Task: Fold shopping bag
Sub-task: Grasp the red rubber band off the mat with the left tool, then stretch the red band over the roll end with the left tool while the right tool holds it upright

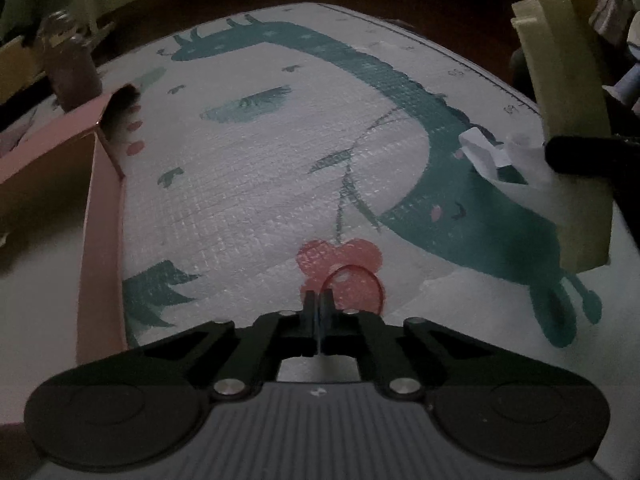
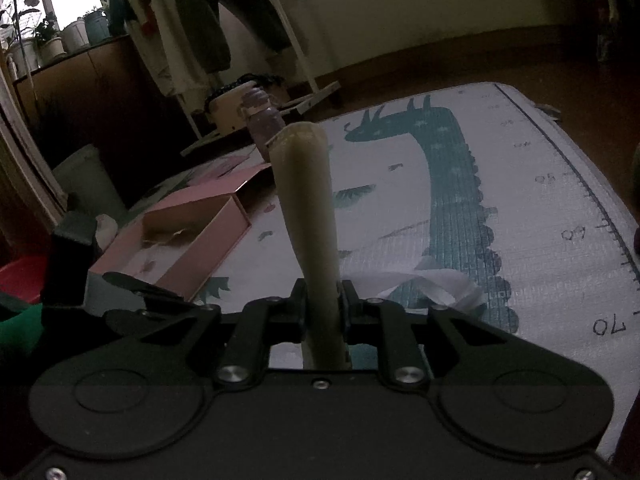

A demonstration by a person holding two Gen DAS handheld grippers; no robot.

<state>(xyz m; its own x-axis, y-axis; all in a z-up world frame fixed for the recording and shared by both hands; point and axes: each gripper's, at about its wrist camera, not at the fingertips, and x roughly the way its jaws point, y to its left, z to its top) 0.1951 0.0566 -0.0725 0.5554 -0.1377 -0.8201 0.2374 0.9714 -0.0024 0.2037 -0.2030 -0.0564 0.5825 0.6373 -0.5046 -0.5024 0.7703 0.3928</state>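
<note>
Shopping bag (image 2: 308,208), gathered into a long, narrow, flattened bundle of pale olive material, was pictured clamped between the fingers (image 2: 298,304) of the right gripper (image 2: 323,300) above a giraffe-print play mat (image 1: 260,160). The fingers were closed on the bundle's lower part, and most of its length was left free beyond them. The long axis was seen to run forward along the fingers and upward, with the rounded free end pointed toward a bottle (image 2: 266,124) and the far side of the mat. In the left wrist view the same bundle was shown standing tall at the right edge of the mat. White handles (image 2: 432,280) were seen trailing loose onto the mat beside it. The bag was judged to be light and pliable rather than stiff, its stacked layers likely to spring apart if released. A hold across the full thickness, near the gathered lower end, was judged the safest. The slack handles were considered liable to snag. The left gripper (image 1: 319,300) was held low over the mat with its fingers shut. A thin red rubber band (image 1: 374,280) appeared to be pinched at their tips, though the dim light left that uncertain. A pink box (image 1: 102,208) was seen lying open at the mat's left side, well apart from the bag.
</note>
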